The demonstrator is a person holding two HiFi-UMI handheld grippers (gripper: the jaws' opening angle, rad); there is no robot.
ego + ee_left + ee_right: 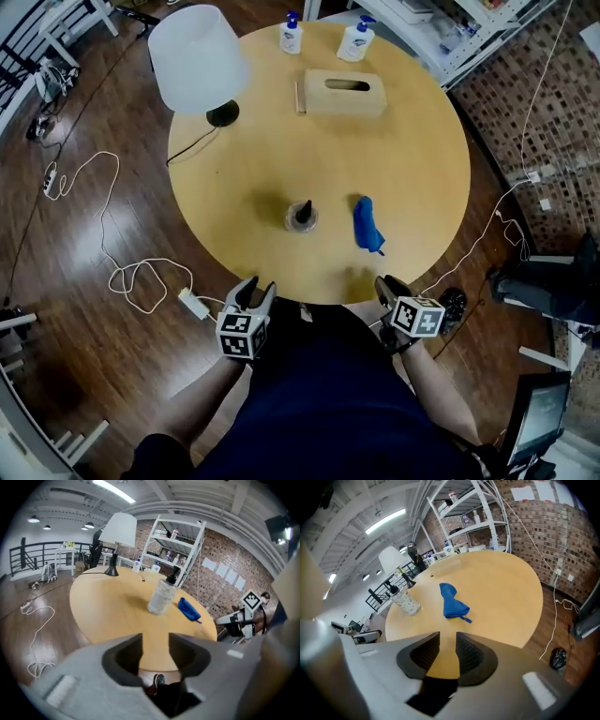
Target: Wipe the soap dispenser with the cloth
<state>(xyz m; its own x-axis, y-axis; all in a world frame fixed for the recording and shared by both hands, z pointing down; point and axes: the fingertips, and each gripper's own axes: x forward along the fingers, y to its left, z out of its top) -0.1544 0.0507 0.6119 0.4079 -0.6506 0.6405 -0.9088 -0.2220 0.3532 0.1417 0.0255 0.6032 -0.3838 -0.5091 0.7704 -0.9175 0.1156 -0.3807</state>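
**Mia:** Where is the soap dispenser (301,215) standing?

**Ben:** It is standing up on the round surface (412,141), toward the near edge. The blue cloth (367,225) is lying near it, on its right. They are not touching.

**Mia:** Are the jaws holding anything?

**Ben:** No. The left gripper (255,291) is hanging by the near edge with its jaws partly apart and nothing in them. The right gripper (386,289) is doing the same, but its gap is looking smaller.

**Mia:** So what could be going wrong from here?

**Ben:** I am thinking the dispenser could be tipping over. It is looking tall and thin. If the cloth is pushing on its side while nothing is holding it, it may be falling or sliding away.

**Mia:** And the cloth?

**Ben:** It is lying all bunched up. If the jaws are pinching only a tiny bit, it may be slipping out. The small gap may also be pushing the cloth along and not going around it.

**Mia:** Anything else?

**Ben:** Pressing down on the black pump (305,204) may be squirting soap out.
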